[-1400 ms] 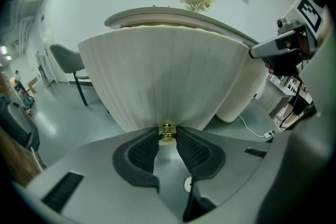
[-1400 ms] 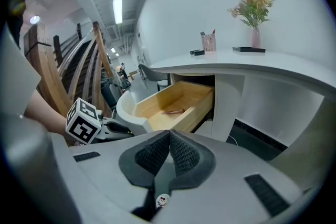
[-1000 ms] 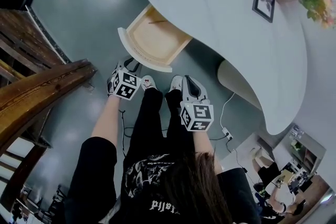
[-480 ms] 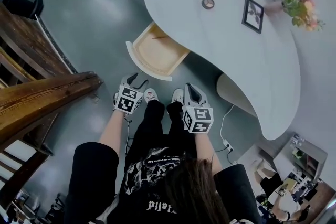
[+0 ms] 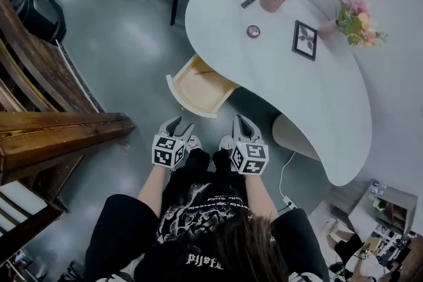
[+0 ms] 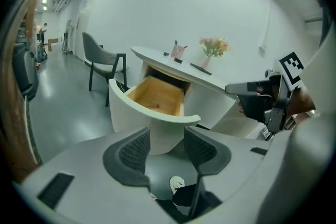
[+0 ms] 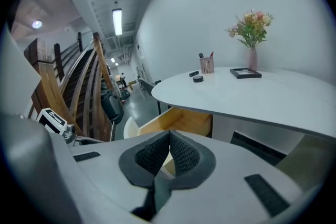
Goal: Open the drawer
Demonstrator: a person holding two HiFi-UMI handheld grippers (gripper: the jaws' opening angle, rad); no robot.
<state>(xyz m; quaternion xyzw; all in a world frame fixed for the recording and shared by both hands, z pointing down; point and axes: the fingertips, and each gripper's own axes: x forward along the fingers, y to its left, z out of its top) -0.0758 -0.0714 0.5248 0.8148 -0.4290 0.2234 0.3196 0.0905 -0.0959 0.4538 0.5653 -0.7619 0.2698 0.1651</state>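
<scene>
The drawer point(image 5: 201, 86) stands pulled well out from under the bench point(image 5: 297, 96), with its wooden inside open to view and its curved white front facing the person. Its slide line runs from the bench edge out toward the jaws, so the front panel lies crosswise to them.

In the left gripper view the drawer point(image 6: 155, 99) sits dead ahead of the jaws and a little below, its white front showing through the gap between them but apart from both pads. The left gripper point(image 6: 167, 136) has just been opening its jaws. They now stand wide with nothing between them except floor and a shoe far below.

In the right gripper view the drawer point(image 7: 181, 120) lies beyond the jaws and slightly left. The right gripper point(image 7: 169, 139) has its pads pressed together on nothing.

From the head view, the left gripper point(image 5: 177, 124) is the nearer one, just short of the drawer front, and the right gripper point(image 5: 243, 125) sits off the drawer's near corner.

The task looks done. Any further pull would fall to the left jaws, drawing straight back along the slide line.
</scene>
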